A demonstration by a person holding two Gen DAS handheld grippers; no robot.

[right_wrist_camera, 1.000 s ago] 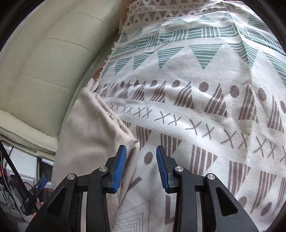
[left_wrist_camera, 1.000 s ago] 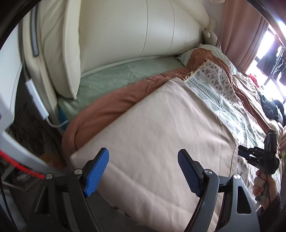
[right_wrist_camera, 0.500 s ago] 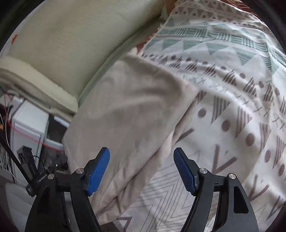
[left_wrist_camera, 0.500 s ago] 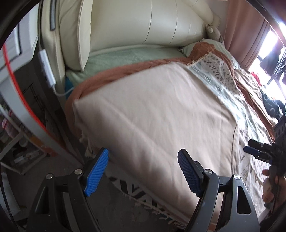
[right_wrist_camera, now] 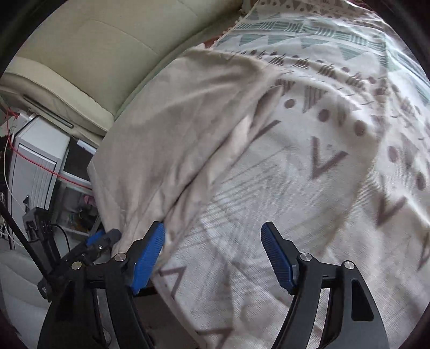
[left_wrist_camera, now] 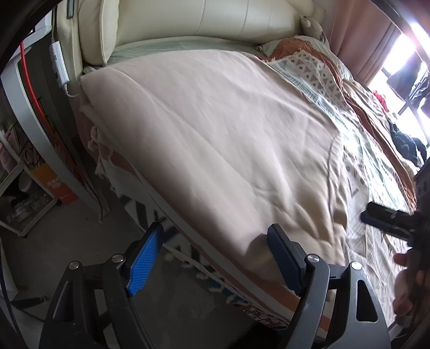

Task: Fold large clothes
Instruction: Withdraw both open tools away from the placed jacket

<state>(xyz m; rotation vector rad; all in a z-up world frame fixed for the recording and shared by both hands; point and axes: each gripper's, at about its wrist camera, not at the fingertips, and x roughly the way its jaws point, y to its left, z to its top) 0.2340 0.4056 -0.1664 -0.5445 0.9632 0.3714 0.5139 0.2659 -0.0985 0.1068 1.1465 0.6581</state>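
Observation:
A large beige garment point(left_wrist_camera: 220, 134) lies spread flat along the near side of the bed; it also shows in the right wrist view point(right_wrist_camera: 172, 128). My left gripper point(left_wrist_camera: 215, 257) is open and empty, just off the bed's near edge by the garment's near corner. My right gripper point(right_wrist_camera: 213, 257) is open and empty, hovering over the patterned bedspread point(right_wrist_camera: 322, 166) beside the garment's right edge. The right gripper shows at the right of the left wrist view point(left_wrist_camera: 389, 217), and the left gripper at the lower left of the right wrist view point(right_wrist_camera: 88, 249).
A cream padded headboard point(left_wrist_camera: 204, 18) stands at the bed's far end. A white shelf unit point(left_wrist_camera: 29, 134) with a red cable stands left of the bed on a grey floor point(left_wrist_camera: 53, 241). Dark clothes point(left_wrist_camera: 405, 145) lie at the far right near the window.
Both grippers pulled back toward the bed's near edge. The right gripper opened from nearly closed at the garment's edge to wide open. The left stayed open.

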